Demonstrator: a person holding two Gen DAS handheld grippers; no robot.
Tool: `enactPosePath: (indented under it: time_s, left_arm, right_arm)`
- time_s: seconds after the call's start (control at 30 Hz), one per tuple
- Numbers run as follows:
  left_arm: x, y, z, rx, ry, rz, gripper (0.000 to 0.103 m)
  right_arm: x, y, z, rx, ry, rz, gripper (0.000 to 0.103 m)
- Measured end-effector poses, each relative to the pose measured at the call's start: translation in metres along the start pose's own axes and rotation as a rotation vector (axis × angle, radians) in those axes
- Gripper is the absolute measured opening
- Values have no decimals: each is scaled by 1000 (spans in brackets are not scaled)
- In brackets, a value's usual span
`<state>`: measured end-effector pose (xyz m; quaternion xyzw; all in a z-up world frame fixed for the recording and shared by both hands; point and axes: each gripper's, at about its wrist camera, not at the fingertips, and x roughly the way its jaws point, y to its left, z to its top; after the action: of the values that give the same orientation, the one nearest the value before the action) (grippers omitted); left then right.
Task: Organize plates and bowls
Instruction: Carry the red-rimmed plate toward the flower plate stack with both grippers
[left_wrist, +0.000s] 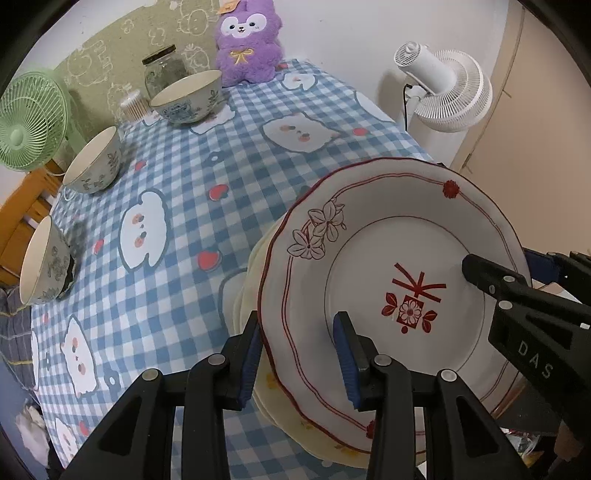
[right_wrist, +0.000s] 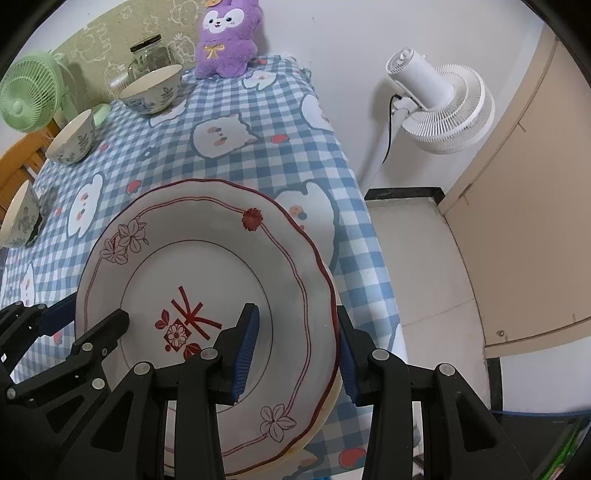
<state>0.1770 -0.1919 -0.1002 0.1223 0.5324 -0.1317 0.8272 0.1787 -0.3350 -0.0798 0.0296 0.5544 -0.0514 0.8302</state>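
Holding the red-patterned plate (left_wrist: 388, 266) by two opposite edges, you've got it tipped up over a cream plate (left_wrist: 258, 398) lying under it at the near edge of the table (left_wrist: 177, 258). Your left gripper (left_wrist: 301, 354) straddles the rim at about 7 o'clock of the plate in its own view, one blue pad behind, one on the face, jaws clamped on the rim. Your right gripper (right_wrist: 295, 349) does the same on the far side, at roughly 4 o'clock in its view, also closed on the rim. Whether the plate's low edge touches the cream one, I can't tell from here.

Glazed ceramic, this: stiff, fairly heavy for its thinness, slick under rubber and quick to chip, by my reckoning. The scalloped rim gives the pads little flat to bite, so keep both holds on the broad sloping band just inside the red line, and keep them opposite each other so it can't pivot.

Three bowls wait along the left: the big bowl (left_wrist: 188, 98) at 11 o'clock, a middle bowl (left_wrist: 94, 162) at 10, a near bowl (left_wrist: 42, 262) at 9. Deep walls, thin lips; take one wall between the pads, I'd say.
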Motion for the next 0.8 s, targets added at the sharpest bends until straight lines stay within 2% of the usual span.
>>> enactPosePath:
  time_s: [0.33,0.6,0.7,0.8]
  left_arm:
    - [0,0,-2,8,5,36,38]
    - [1,2,-2,0,1,58,38]
    - [2,-2,-3,17,-3,74,38]
    - [3,-5,-4,37,-9,92,38]
  right_arm:
    - [2,3,0,-2,2,4,43]
    - [4,9,2,-9,10,-35,45]
    - [6,16,0,-37,13,-78,45]
    - [5,14,0,-22,10,-70,45]
